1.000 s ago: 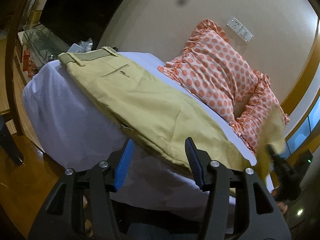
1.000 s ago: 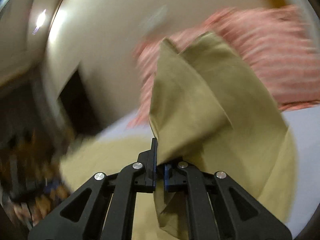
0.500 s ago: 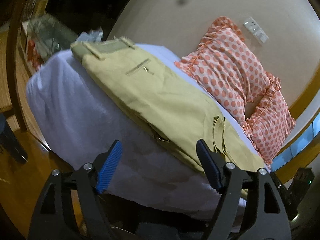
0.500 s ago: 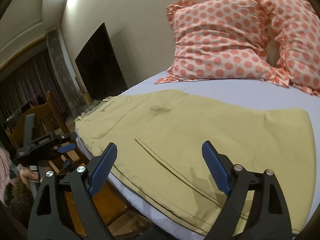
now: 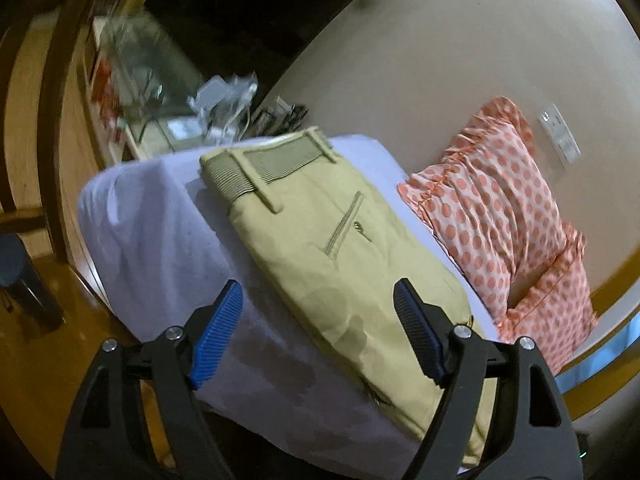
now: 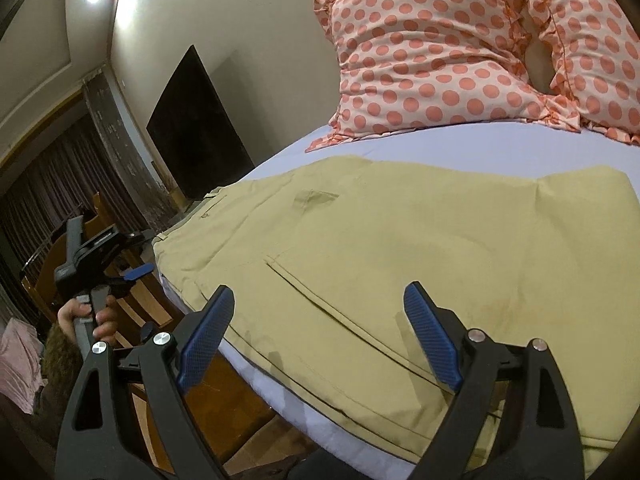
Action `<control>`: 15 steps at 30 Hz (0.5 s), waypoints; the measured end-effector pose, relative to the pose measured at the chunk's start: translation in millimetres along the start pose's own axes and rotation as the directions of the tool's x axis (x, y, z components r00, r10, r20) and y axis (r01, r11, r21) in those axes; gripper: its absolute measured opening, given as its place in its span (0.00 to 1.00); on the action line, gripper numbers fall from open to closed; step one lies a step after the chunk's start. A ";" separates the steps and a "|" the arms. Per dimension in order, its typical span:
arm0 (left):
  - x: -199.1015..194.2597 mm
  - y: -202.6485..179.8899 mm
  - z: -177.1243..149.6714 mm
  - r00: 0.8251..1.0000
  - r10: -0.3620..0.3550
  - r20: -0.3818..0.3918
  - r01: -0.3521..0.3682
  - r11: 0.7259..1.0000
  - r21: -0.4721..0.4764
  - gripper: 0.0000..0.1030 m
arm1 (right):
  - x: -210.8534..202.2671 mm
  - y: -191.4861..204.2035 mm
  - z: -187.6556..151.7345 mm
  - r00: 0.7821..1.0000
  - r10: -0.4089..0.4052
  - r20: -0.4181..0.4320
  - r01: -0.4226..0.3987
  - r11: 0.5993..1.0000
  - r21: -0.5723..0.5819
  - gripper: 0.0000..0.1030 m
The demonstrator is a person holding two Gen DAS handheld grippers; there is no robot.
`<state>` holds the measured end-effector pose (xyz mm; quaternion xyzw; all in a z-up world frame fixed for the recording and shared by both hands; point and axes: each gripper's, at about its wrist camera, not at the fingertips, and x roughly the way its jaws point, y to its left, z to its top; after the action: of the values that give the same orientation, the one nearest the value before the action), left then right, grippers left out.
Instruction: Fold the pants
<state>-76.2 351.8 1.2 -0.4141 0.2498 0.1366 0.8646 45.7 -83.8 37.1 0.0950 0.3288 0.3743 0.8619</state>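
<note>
Khaki pants (image 5: 340, 264) lie flat on the white bed sheet (image 5: 152, 248), folded over on themselves, waistband (image 5: 276, 160) at the far end. In the right wrist view the pants (image 6: 420, 240) spread across the bed with the folded leg end on top. My left gripper (image 5: 318, 336) is open and empty, just short of the pants' near edge. My right gripper (image 6: 320, 336) is open and empty above the near edge of the pants. The left gripper also shows in the right wrist view (image 6: 120, 276), held in a hand off the bed's left end.
Two orange polka-dot pillows (image 6: 460, 52) lean against the wall at the head of the bed. A dark TV (image 6: 196, 128) hangs on the wall. A glass cabinet with clutter (image 5: 160, 92) stands beyond the bed. Wooden floor (image 5: 32, 344) lies beside the bed.
My right gripper let go of the pant leg end, which now lies folded over the pants, and opened. My left gripper moved toward the waistband end and opened wider.
</note>
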 end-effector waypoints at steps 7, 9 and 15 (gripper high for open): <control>13.1 -4.4 11.4 1.000 -0.008 -0.027 0.008 1.000 0.004 0.80 | 5.9 1.5 0.1 1.000 0.003 -0.015 -0.003 1.000 -0.001 0.86; 15.7 -5.4 12.6 0.999 -0.029 -0.033 0.028 1.000 -0.008 0.81 | 5.7 0.8 0.1 1.000 0.004 -0.012 -0.004 1.000 0.002 0.87; 37.4 -9.4 2.1 0.956 -0.251 -0.149 0.231 0.963 -0.138 0.81 | 11.1 -1.4 -2.6 1.000 0.008 -0.024 -0.007 1.000 0.021 0.87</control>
<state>-40.0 348.7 -11.9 -0.5022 0.2597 0.0098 0.8248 50.4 -77.2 29.1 0.1004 0.3427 0.3752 0.8554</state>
